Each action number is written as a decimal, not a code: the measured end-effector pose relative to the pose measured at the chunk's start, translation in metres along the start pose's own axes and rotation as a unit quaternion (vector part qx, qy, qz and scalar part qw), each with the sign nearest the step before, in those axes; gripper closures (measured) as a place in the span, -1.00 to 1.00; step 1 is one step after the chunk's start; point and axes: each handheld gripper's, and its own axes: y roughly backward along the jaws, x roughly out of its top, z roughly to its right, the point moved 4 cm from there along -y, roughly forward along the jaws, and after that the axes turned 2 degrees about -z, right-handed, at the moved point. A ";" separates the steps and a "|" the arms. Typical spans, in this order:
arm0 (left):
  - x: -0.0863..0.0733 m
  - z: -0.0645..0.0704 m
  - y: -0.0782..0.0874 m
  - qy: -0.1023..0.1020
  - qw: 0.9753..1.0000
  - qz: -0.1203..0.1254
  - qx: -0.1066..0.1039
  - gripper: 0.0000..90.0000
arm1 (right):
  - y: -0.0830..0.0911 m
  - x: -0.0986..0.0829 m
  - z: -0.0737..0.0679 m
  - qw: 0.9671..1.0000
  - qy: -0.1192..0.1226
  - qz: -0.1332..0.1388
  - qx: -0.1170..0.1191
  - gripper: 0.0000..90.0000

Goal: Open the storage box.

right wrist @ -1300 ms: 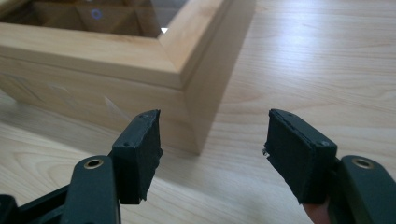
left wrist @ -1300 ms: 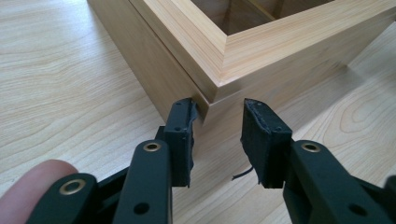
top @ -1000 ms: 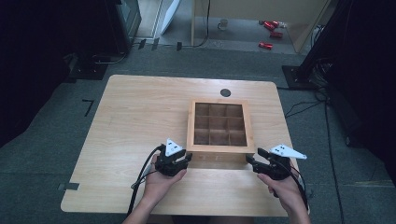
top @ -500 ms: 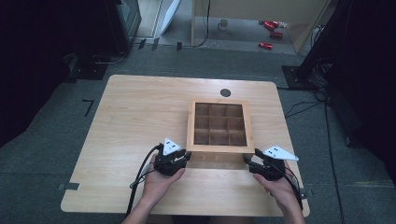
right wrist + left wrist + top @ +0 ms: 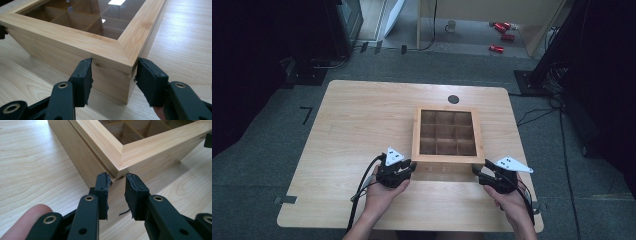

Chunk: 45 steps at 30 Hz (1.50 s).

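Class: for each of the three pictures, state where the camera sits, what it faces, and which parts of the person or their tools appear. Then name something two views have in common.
High view: above the person's side, looking forward and down on the table; both forearms, left gripper and right gripper flank the wooden box.
Left gripper view: rides the left gripper, facing the box's near corner; a fingertip shows.
Right gripper view: rides the right gripper, its open fingers straddling the box's other near corner.
Shared: both gripper views show the box's glass-topped lid frame.

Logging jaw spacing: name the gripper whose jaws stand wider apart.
The right gripper: its jaws straddle the wooden box corner; the left gripper's gap is narrower.
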 end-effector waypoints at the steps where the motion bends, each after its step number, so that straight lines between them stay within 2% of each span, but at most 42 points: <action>1: 0.001 0.000 0.000 -0.001 1.000 0.000 -0.001 0.63 | 0.001 0.001 0.000 1.000 -0.003 0.003 0.001 0.06; 12: 0.008 0.001 0.005 -0.006 1.000 0.012 -0.007 0.60 | 0.005 0.005 -0.001 1.000 -0.011 0.022 0.005 0.06; 16: 0.007 -0.001 0.007 -0.007 1.000 0.015 0.003 0.49 | 0.005 0.006 -0.002 1.000 -0.014 0.027 0.006 0.05; 19: 0.006 -0.004 0.011 -0.013 1.000 0.019 0.007 0.32 | 0.005 0.006 -0.002 1.000 -0.013 0.025 0.004 0.05; 24: -0.004 -0.012 0.020 -0.014 1.000 0.021 0.012 0.17 | 0.006 0.007 -0.003 0.999 -0.016 0.030 0.004 0.05; 26: -0.009 -0.018 0.024 -0.013 1.000 0.020 0.017 0.15 | 0.007 0.008 -0.003 0.999 -0.021 0.035 0.005 0.05; 27: -0.017 -0.026 0.028 -0.007 1.000 0.018 0.024 0.11 | 0.008 0.010 -0.003 0.999 -0.024 0.038 0.005 0.05; 28: -0.017 -0.026 0.028 -0.007 1.000 0.018 0.024 0.10 | 0.008 0.010 -0.003 0.999 -0.024 0.038 0.005 0.05; 29: -0.025 -0.036 0.033 0.000 0.999 0.017 0.034 0.08 | 0.009 0.011 -0.004 0.999 -0.028 0.040 0.005 0.05; 30: -0.025 -0.036 0.033 0.000 0.999 0.017 0.034 0.06 | 0.009 0.011 -0.004 0.999 -0.028 0.040 0.005 0.05; 33: -0.039 -0.052 0.040 0.013 0.999 0.010 0.049 0.01 | 0.010 0.012 -0.004 0.999 -0.030 0.044 0.005 0.05; 34: -0.048 -0.062 0.045 0.022 0.998 0.005 0.060 -0.07 | 0.010 0.013 -0.004 0.998 -0.029 0.047 0.006 0.05; 36: -0.052 -0.067 0.048 0.025 0.998 0.002 0.066 -0.09 | 0.010 0.013 -0.004 0.998 -0.030 0.048 0.006 0.05; 37: -0.060 -0.076 0.053 0.030 0.997 -0.003 0.078 -0.15 | 0.011 0.014 -0.004 0.998 -0.031 0.049 0.006 0.05; 38: -0.060 -0.076 0.053 0.030 0.997 -0.003 0.078 -0.18 | 0.011 0.014 -0.004 0.998 -0.031 0.049 0.006 0.05; 39: -0.067 -0.085 0.059 0.033 0.995 -0.008 0.091 -0.21 | 0.011 0.014 -0.005 0.998 -0.031 0.051 0.005 0.05; 40: -0.067 -0.085 0.059 0.033 0.995 -0.008 0.091 -0.24 | 0.011 0.014 -0.005 0.998 -0.031 0.051 0.005 0.05; 42: -0.074 -0.094 0.065 0.034 0.994 -0.013 0.105 -0.27 | 0.012 0.015 -0.005 0.998 -0.031 0.051 0.004 0.05; 44: -0.081 -0.102 0.071 0.038 0.992 -0.017 0.117 -0.32 | 0.012 0.016 -0.005 0.998 -0.030 0.054 0.004 0.05; 45: -0.089 -0.110 0.076 0.040 0.991 -0.022 0.129 -0.36 | 0.013 0.018 -0.005 0.998 -0.030 0.057 0.004 0.04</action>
